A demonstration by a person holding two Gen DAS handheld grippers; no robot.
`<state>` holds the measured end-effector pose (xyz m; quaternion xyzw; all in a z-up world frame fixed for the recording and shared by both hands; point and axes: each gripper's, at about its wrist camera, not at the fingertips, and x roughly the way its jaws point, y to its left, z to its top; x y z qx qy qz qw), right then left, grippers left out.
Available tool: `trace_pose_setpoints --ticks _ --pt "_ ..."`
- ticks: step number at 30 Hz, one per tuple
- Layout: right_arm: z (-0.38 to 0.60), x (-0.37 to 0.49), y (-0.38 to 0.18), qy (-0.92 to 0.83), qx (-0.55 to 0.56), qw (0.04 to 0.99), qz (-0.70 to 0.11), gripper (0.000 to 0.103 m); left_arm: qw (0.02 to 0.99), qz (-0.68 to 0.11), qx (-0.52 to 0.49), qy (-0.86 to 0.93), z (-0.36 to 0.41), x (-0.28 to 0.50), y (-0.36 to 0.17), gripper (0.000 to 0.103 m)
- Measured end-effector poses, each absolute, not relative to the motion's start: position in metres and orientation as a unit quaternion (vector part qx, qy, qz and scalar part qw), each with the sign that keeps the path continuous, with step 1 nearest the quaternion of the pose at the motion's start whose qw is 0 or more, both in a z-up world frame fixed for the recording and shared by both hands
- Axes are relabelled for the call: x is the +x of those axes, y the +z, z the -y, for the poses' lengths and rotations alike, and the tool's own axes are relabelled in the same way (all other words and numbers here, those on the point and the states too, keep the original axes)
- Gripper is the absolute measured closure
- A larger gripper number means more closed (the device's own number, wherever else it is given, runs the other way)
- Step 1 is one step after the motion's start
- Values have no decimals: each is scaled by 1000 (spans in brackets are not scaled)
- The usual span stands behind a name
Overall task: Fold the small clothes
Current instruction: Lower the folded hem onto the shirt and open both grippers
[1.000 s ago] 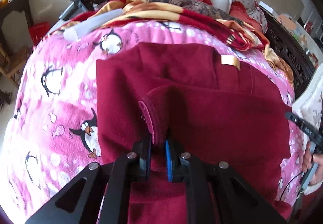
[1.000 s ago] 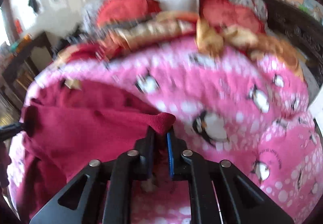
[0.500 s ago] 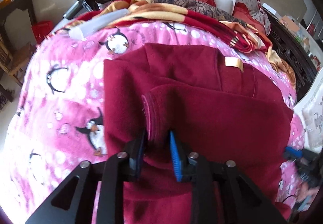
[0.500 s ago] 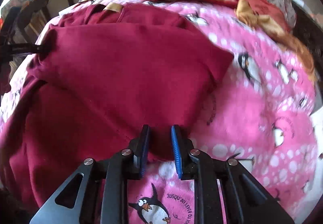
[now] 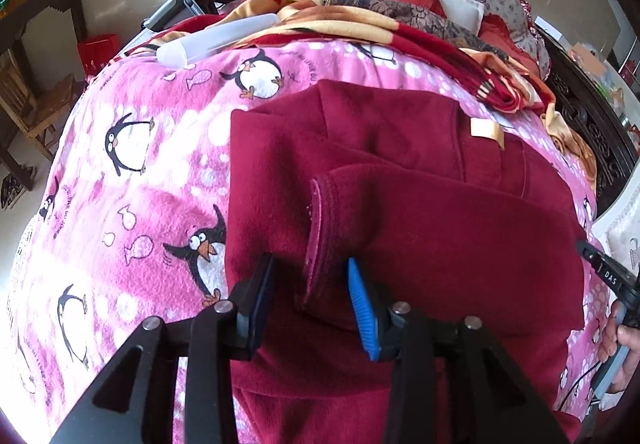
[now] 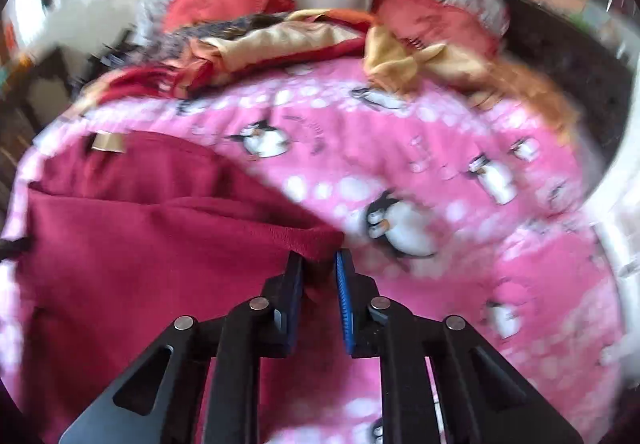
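1. The left gripper had its jaws open around a hemmed flap of the dark red garment, not pinching it; best to let go cleanly and pull back low
2. The right gripper was closed on the garment's hemmed corner; best to lay it flat over the fold
3. The garment was soft, fuzzy and thick, lying on the pink penguin blanket near its front edge
4. Far off, crumpled red and gold cloth sat by the back edge
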<state>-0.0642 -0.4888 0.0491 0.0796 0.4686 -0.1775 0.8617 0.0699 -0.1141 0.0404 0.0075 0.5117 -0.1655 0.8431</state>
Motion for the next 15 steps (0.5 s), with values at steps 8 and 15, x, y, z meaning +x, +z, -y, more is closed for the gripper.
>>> trace_pose_setpoints --ticks 8,15 --pt "468 -104 84 -109 118 886 -434 99 869 -469 3 -155 108 68 64 53" --pt "437 -71 34 -80 63 853 -511 100 859 -500 -17 -111 108 93 34 50"
